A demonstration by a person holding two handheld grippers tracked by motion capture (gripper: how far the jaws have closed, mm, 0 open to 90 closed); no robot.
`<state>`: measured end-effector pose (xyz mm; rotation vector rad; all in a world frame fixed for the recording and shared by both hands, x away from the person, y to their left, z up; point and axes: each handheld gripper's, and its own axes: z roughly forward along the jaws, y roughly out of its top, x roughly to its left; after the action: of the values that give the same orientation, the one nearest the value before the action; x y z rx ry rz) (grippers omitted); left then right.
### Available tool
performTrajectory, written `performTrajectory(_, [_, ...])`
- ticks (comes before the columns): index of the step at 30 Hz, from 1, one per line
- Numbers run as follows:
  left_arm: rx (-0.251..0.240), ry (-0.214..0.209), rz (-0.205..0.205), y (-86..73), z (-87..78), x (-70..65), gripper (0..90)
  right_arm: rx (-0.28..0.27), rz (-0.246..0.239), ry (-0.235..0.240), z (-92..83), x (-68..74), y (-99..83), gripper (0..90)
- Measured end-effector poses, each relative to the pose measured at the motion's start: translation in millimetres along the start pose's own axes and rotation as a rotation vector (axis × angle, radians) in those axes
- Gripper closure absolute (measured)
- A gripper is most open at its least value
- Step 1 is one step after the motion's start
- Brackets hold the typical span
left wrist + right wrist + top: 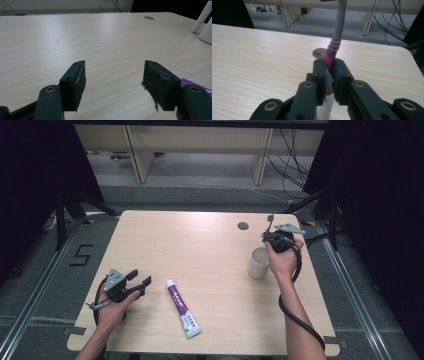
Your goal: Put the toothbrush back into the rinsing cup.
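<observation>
A person's right hand holds my right gripper [273,237] above a white cup [259,263] at the table's right side. In the right gripper view the gripper [329,65] is shut on the pink grip of a toothbrush [336,37], whose grey handle rises away from the jaws; the cup's rim [327,108] shows just below them. A purple and white toothpaste tube [183,308] lies flat near the front edge. Left of it my left gripper [140,277] rests low over the table, jaws wide apart [113,75] with bare wood between them. The tube's purple end [190,83] peeks past the right jaw.
The wooden table [200,250] has a round cable hole [243,226] at the back right. In the left gripper view the cup [206,34] stands far right with a pale stick slanting up beside it. Dark frames and cables surround the table.
</observation>
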<state>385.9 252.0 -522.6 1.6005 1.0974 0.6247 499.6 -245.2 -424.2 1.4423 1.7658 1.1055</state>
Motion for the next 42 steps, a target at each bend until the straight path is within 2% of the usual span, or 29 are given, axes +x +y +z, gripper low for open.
performTrajectory(3, [0.000,0.000,0.000,0.0,0.0,0.0,34.5,-0.004,0.005,0.003,1.7,0.2,-1.4,81.5])
performTrajectory(4, [-0.001,0.000,0.000,0.0,0.0,0.0,34.5,-0.011,-0.022,0.013,3.0,-2.7,-1.9,81.5])
performTrajectory(6, [-0.001,-0.001,-0.001,0.0,0.0,0.0,34.5,0.002,-0.011,0.009,3.0,-1.8,-2.8,81.5])
performTrajectory(7, [-0.001,0.000,0.000,0.0,0.0,0.0,34.5,0.006,-0.027,0.003,2.8,-2.7,-2.8,81.5])
performTrajectory(8, [0.000,0.000,0.001,0.0,0.0,-0.1,34.5,0.008,-0.011,0.003,3.0,-2.3,-3.5,81.4])
performTrajectory(9, [0.000,0.000,0.001,0.0,0.0,-0.1,34.5,0.006,-0.028,0.012,3.7,-4.1,-3.8,81.4])
performTrajectory(13, [0.001,0.000,0.002,0.1,0.1,-0.2,34.5,0.015,-0.036,0.001,4.3,-4.7,-5.3,81.4])
performTrajectory(16, [0.003,0.000,0.003,0.1,0.1,-0.3,34.5,0.025,0.007,-0.004,3.8,-2.4,-7.1,81.3])
performTrajectory(18, [0.003,0.001,0.003,0.1,0.1,-0.3,34.5,0.032,-0.006,0.000,3.5,-3.6,-7.8,81.3])
performTrajectory(19, [0.003,0.001,0.003,0.1,0.2,-0.3,34.5,0.026,-0.039,-0.004,3.8,-5.8,-7.6,81.2])
performTrajectory(21, [0.003,0.001,0.003,0.1,0.2,-0.3,34.5,0.024,-0.021,0.002,4.8,-4.2,-8.6,81.0])
performTrajectory(27, [0.002,0.000,0.001,0.1,0.5,-0.4,34.5,0.025,-0.032,-0.002,6.1,-4.2,-9.2,79.0])
performTrajectory(32, [0.006,0.000,0.004,0.2,0.2,-0.5,34.6,0.027,-0.041,0.000,5.7,-5.0,-9.3,72.2])
performTrajectory(35, [0.005,0.002,0.005,0.2,0.4,-0.6,34.6,0.035,-0.030,-0.013,4.3,-2.8,-9.0,65.9])
performTrajectory(36, [0.005,0.002,0.005,0.2,0.4,-0.7,34.6,0.036,-0.044,0.003,4.2,-4.8,-8.7,64.7])
performTrajectory(37, [0.003,-0.001,0.003,0.1,0.6,-0.6,34.6,0.039,-0.004,-0.010,3.2,-0.9,-9.3,62.9])
performTrajectory(39, [0.003,-0.001,0.003,0.2,0.7,-0.5,34.6,0.030,-0.004,-0.007,2.5,-1.6,-9.1,58.9])
performTrajectory(41, [0.003,-0.001,0.004,0.2,0.6,-0.7,34.6,0.028,-0.027,0.002,2.1,-5.0,-8.9,55.2])
performTrajectory(42, [0.003,-0.001,0.004,0.1,0.6,-0.7,34.6,0.040,-0.006,-0.003,0.3,-3.4,-9.2,53.0])
